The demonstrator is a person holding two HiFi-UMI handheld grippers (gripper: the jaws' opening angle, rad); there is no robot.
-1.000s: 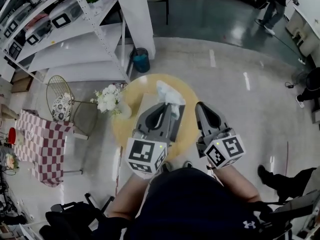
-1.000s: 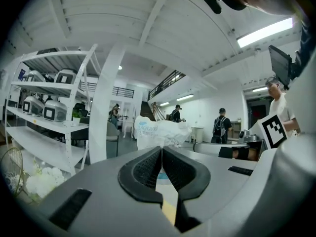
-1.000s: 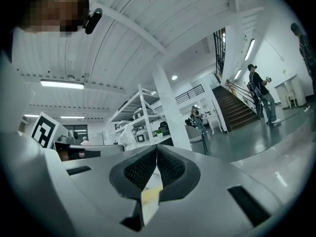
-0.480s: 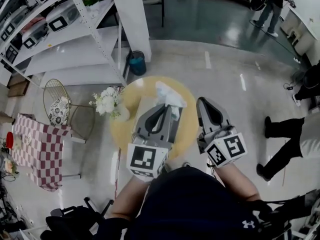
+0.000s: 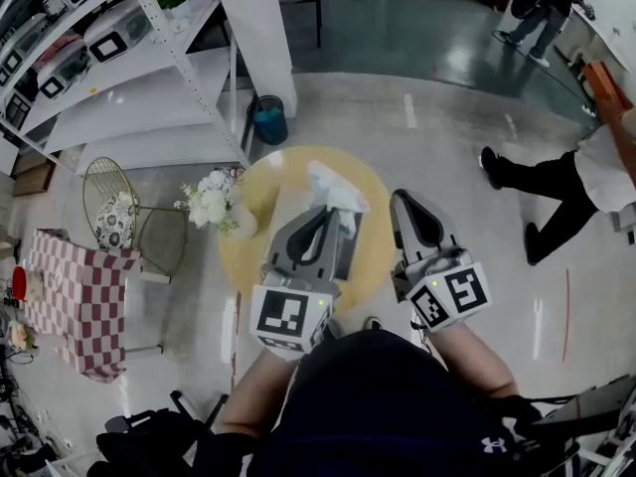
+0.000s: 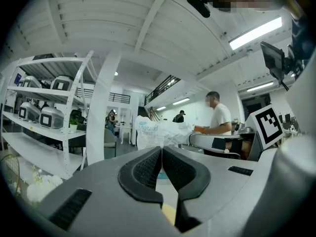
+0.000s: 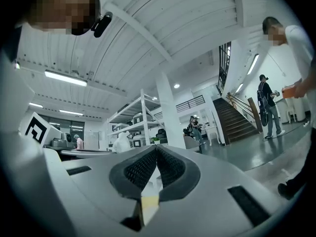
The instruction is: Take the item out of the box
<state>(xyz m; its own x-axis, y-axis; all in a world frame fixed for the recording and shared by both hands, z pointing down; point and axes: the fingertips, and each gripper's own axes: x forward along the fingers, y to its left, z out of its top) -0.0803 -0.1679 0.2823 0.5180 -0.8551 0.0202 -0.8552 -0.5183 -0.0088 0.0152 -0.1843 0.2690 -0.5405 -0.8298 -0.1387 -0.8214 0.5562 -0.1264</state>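
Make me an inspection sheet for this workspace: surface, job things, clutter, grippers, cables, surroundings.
Surface: round yellow table.
Job's things: pale rectangular box on the table; crumpled white packet sticking out of its top.
Clutter: white flower bouquet at the table's left edge.
Grippers: left gripper shut, empty; right gripper shut, empty.
Cables: nothing seen.
Surroundings: teal bin, white metal shelving, wire chair, red-checked cloth, person at right.

Blue lettering on the white wrapper (image 6: 159, 132), at the centre of the left gripper view, is too blurred to read. A small white logo (image 5: 494, 445) marks the dark shirt (image 5: 397, 405), lower right in the head view.
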